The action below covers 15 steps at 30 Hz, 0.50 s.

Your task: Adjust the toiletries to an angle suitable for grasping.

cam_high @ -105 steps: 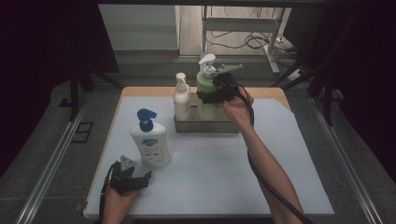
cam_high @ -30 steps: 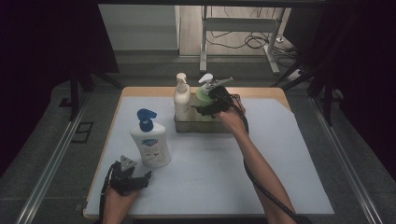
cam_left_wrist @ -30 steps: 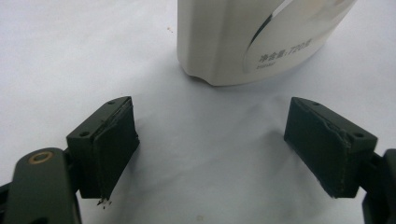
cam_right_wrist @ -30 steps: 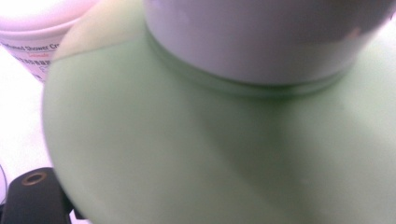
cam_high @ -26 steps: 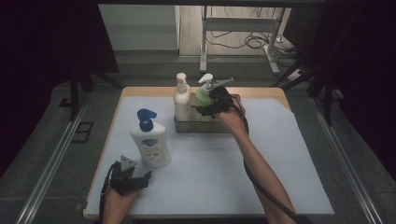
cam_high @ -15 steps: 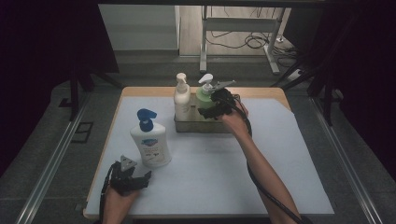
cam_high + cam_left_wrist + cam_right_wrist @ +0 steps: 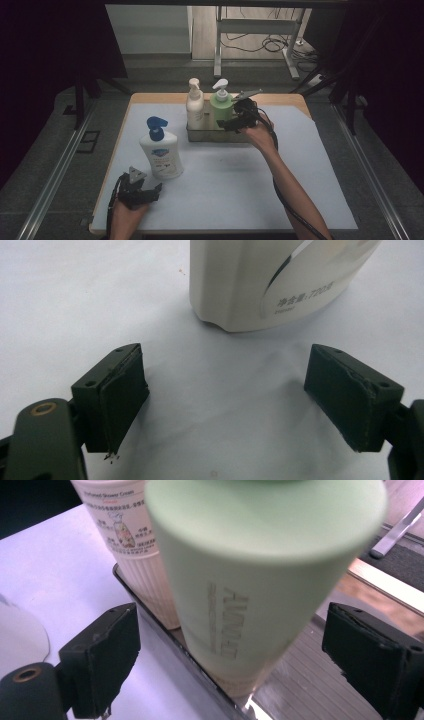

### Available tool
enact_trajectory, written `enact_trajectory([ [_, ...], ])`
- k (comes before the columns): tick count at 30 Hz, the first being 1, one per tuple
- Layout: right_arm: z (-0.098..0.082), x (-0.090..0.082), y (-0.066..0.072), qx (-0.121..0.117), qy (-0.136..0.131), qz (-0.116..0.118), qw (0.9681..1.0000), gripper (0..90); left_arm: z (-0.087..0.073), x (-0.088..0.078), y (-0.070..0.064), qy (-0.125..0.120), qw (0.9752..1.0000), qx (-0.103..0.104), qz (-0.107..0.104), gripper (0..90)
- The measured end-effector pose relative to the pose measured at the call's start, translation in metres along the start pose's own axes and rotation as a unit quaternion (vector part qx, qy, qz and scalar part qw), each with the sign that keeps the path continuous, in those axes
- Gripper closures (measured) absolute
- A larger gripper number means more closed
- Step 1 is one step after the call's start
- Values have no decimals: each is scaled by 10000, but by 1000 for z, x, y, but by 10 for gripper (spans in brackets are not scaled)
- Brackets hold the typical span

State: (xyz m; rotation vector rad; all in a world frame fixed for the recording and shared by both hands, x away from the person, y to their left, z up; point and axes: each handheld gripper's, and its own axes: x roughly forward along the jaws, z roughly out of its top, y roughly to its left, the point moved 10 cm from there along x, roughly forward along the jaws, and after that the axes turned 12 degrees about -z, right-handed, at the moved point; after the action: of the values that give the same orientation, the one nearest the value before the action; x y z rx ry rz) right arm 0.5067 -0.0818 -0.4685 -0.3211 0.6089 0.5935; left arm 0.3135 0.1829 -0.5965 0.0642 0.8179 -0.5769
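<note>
Two bottles, green bottle (image 7: 220,107), cream bottle (image 7: 194,105), in metal tray (image 7: 210,135)

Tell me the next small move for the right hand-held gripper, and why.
Probably draw the right hand-held gripper straight back: its jaws stand open, apart from the green bottle, which already stands in the metal tray beside the cream bottle.

A lab: dark curtains, floor cables (image 7: 260,44) and a paper-covered table (image 7: 225,185).

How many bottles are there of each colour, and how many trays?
White bottle with blue pump: 1
Cream bottle: 1
Green bottle: 1
Metal tray: 1
Total: 4
</note>
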Motion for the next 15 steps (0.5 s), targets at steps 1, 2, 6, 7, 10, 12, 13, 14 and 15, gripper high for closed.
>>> enact_trajectory([
  [1,-1,-2,0,11,22,16,10000,105,0,0,0,-2,10000,-1,1,167],
  [2,-2,-4,0,41,42,40,10000,122,0,0,0,-3,10000,-1,2,167],
  [6,-6,-12,-3,159,32,65,9998,103,0,0,0,-3,10000,-1,3,167],
  [7,-7,-13,-4,113,16,9,9999,90,0,0,0,0,10000,1,4,167],
  [10,-12,-16,-8,72,55,-134,9999,108,0,0,0,0,10000,-1,2,167],
  [12,-13,-19,-11,177,51,-190,9996,149,0,0,0,4,10000,-1,5,167],
  [13,-13,-20,-13,211,23,-186,9996,204,0,0,0,3,10000,1,5,167],
  [14,-13,-23,-14,241,-47,-221,9995,263,0,0,0,1,10000,-1,6,167],
  [15,-13,-24,-17,257,-78,-244,9993,311,0,0,0,1,10000,0,7,167],
])
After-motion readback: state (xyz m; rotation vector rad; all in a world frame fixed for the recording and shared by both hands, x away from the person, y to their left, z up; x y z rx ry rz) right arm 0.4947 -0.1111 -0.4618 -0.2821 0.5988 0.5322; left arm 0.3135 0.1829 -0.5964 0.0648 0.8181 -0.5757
